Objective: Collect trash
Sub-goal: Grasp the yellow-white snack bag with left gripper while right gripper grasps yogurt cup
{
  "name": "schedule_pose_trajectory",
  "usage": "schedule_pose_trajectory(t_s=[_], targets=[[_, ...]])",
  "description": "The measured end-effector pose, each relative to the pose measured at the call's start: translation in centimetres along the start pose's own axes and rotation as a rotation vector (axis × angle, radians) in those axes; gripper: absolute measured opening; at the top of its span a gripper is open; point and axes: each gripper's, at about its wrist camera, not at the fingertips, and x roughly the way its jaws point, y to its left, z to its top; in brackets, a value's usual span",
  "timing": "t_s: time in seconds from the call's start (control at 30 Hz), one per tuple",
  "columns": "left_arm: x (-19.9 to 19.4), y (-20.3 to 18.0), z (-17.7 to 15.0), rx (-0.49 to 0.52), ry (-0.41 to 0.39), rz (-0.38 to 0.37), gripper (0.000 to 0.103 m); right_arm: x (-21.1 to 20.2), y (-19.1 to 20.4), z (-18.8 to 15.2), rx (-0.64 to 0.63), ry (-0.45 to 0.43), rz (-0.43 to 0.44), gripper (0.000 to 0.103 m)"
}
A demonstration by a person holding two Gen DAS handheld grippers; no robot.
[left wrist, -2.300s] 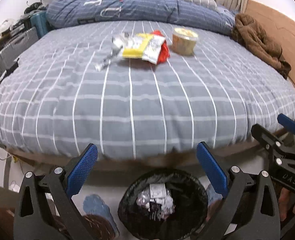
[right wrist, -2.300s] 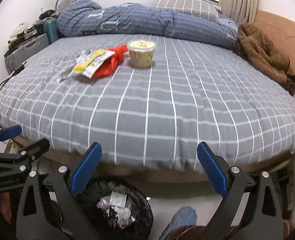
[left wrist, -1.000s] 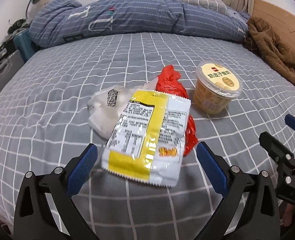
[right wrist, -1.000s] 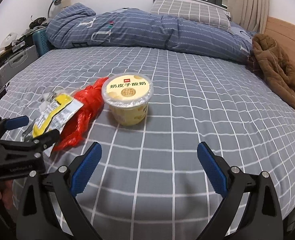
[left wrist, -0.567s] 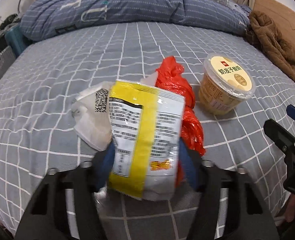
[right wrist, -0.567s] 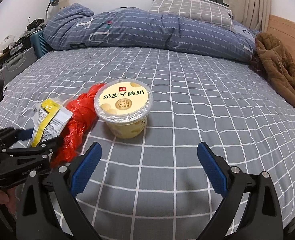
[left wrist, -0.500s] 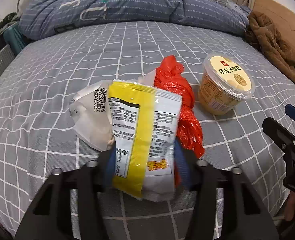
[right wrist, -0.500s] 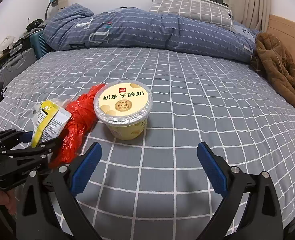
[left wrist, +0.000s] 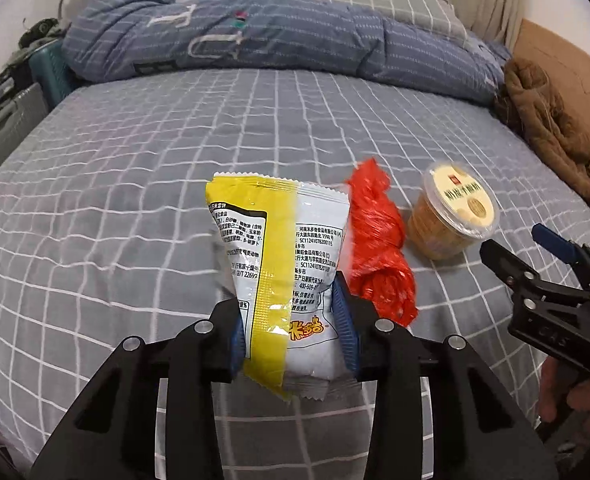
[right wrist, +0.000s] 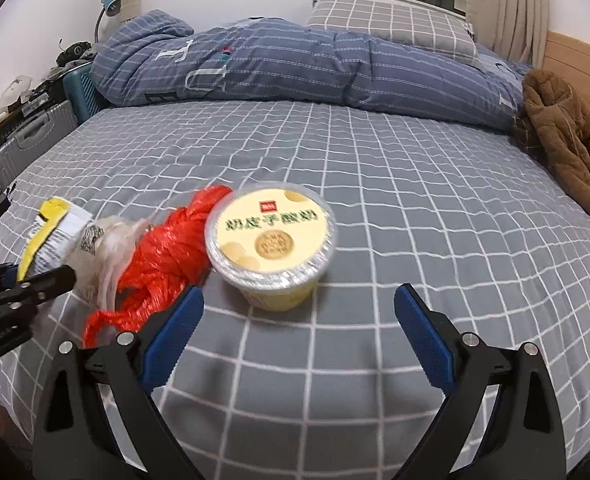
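Note:
A yellow and white snack bag stands upright between the blue pads of my left gripper, lifted off the grey checked bed. The jaws are closing and the pads press its lower half. A crumpled white plastic bag hangs just behind it. To the right a red plastic bag lies on the bed, touching a lidded yellow yogurt cup. My right gripper is open, with the cup just ahead of its fingertips and nothing between them. The left gripper shows at the right wrist view's left edge.
A rolled blue quilt and a grey pillow lie across the far side of the bed. A brown coat sits at the right by the wooden headboard. Suitcases stand off the left edge.
My left gripper shut on the snack bag and raised it off the bed. The right gripper moved in closer to the yogurt cup, still open.

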Motion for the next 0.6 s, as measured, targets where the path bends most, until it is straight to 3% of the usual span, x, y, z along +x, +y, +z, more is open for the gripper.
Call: schedule_pose_trajectory(t_s=[0.33,0.6], targets=[[0.5,2.8,0.2,-0.028,0.006,0.032,0.037,4.2,2.6,1.8,-0.028,0.017,-0.009,0.092],[0.5,3.5,0.0,-0.036,0.009,0.031,0.037,5.8,1.9,2.8,0.026,0.036,-0.03,0.092]])
